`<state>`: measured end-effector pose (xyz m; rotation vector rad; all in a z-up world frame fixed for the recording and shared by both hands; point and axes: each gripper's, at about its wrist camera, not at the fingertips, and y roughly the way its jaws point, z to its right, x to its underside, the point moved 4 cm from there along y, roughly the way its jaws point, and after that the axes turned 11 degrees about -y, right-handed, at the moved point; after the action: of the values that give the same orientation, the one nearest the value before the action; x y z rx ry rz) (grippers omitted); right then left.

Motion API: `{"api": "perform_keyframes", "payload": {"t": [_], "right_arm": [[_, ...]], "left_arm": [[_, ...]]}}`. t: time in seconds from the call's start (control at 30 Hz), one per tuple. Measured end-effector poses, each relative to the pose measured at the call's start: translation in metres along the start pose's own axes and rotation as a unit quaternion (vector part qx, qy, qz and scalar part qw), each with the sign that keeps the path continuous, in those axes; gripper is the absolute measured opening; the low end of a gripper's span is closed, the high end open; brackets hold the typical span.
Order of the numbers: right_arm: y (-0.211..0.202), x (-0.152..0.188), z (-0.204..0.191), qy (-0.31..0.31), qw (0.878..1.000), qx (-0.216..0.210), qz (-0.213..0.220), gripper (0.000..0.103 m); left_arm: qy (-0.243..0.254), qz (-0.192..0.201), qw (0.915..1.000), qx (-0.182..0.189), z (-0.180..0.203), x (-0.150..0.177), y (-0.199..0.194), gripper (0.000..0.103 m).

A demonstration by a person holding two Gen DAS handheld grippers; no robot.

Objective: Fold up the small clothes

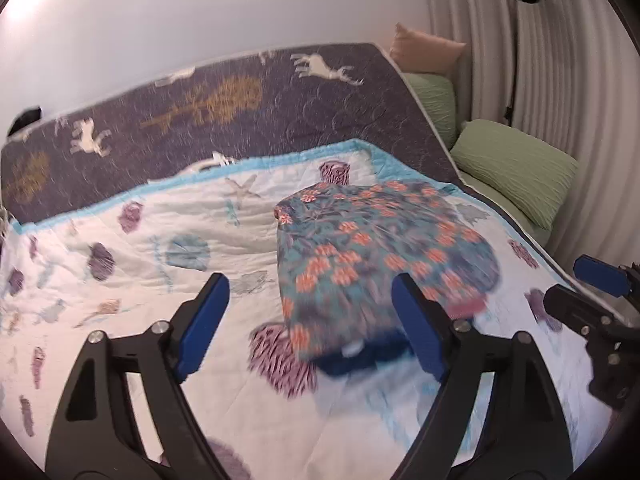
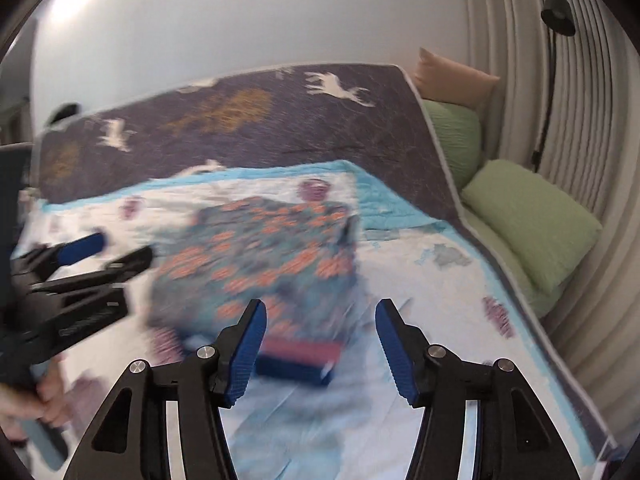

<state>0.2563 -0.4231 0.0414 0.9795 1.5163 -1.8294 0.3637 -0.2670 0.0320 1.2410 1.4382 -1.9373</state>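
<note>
Left claw (image 1: 308, 320): jaws spread wide, nothing between them; it hangs low over the near edge of the quilt, apparently so the garment's near hem sits just ahead of the fingers.
Right claw (image 2: 320, 344): likewise wide open and holding nothing, beside its partner and aimed at the same hem from the right.
Floral garment (image 1: 376, 256): a small teal piece with orange flowers, lying flat on the quilt, its dark-blue waistband or hem nearest the claws; motion blur hides whether it is already partly folded.
Sea-print quilt (image 1: 120, 280): white with a blue border, spread over the bed, presumably as a smooth folding ground.
Deer-print blanket (image 1: 200, 120): dark purple, covering the bed behind the quilt.
Green pillows (image 1: 516, 168): pushed to the far right by the curtain, well apart from the work.
Judgement: both claws look poised to pinch the near corners together.
</note>
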Motion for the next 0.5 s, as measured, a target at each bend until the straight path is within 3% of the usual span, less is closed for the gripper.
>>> {"api": "perform_keyframes", "payload": {"t": [0.1, 0.23, 0.5], "right_arm": [[-0.037, 0.016, -0.003, 0.026, 0.999, -0.017, 0.007, 0.060], [-0.087, 0.034, -0.010, 0.037, 0.999, 0.020, 0.009, 0.061], [-0.170, 0.066, -0.033, 0.062, 0.998, 0.022, 0.025, 0.066]], "left_arm": [[0.013, 0.006, 0.9999, -0.002, 0.005, 0.017, -0.045, 0.084], [0.007, 0.027, 0.9996, -0.002, 0.004, 0.038, -0.104, 0.098], [-0.008, 0.061, 0.9980, -0.017, -0.008, 0.076, -0.196, 0.100]]}}
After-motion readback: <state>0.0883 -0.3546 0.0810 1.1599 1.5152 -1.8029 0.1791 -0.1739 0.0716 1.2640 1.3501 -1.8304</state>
